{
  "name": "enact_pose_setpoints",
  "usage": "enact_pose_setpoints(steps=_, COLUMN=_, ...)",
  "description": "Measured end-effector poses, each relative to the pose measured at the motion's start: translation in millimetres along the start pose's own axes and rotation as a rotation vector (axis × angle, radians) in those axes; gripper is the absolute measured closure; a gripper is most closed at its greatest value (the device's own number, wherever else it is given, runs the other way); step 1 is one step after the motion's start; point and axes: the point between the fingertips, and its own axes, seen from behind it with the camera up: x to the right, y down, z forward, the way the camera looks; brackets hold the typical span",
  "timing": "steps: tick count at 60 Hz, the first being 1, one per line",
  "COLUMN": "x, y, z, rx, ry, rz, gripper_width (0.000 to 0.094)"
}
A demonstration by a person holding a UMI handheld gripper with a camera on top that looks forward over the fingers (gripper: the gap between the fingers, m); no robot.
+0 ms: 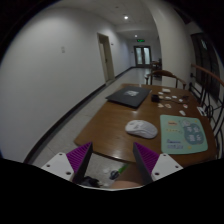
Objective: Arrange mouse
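The tongs point(112, 162) are wide open and hold nothing; the two purple pads point(76, 159) stand well apart above the near edge of the wooden desk point(105, 125). The white mouse point(141, 128) lies on the desk beyond the fingers, just beside the left edge of a pale green mat point(186, 133). Farther along the desk lies a closed dark laptop point(128, 97), with small white items point(172, 96) near the far right corner.
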Motion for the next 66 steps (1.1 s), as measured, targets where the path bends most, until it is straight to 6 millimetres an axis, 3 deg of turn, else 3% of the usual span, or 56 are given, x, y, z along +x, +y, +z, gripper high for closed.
enact_pose_setpoints(steps=6, x=40, y=6, z=15, rx=-0.015, ry=0.071, rz=-0.094, gripper_width=0.0103)
enact_pose_setpoints(steps=7, x=62, y=4, z=25, rx=-0.009, ry=0.082, rz=-0.108, gripper_width=0.0104)
enact_pose_setpoints(steps=9, x=77, y=3, z=30, rx=-0.006, ry=0.119, rz=-0.119, gripper_width=0.0098)
enact_pose_setpoints(steps=14, x=108, y=7, z=42, rx=-0.036, ry=0.178, rz=-0.114, gripper_width=0.011)
enact_pose_setpoints(steps=15, x=126, y=7, z=57, rx=-0.037, ry=0.178, rz=-0.113, gripper_width=0.0113)
enact_pose_setpoints(steps=21, x=141, y=4, z=74, rx=-0.057, ry=0.188, rz=-0.083, gripper_width=0.0109)
enact_pose_setpoints(steps=22, x=150, y=1, z=86, rx=-0.059, ry=0.186, rz=-0.081, gripper_width=0.0107)
enact_pose_setpoints(steps=45, x=160, y=-44, z=159, rx=-0.069, ry=0.157, rz=-0.079, gripper_width=0.0111)
enact_pose_setpoints(steps=66, x=148, y=-54, z=178, rx=-0.061, ry=0.078, rz=-0.114, gripper_width=0.0125)
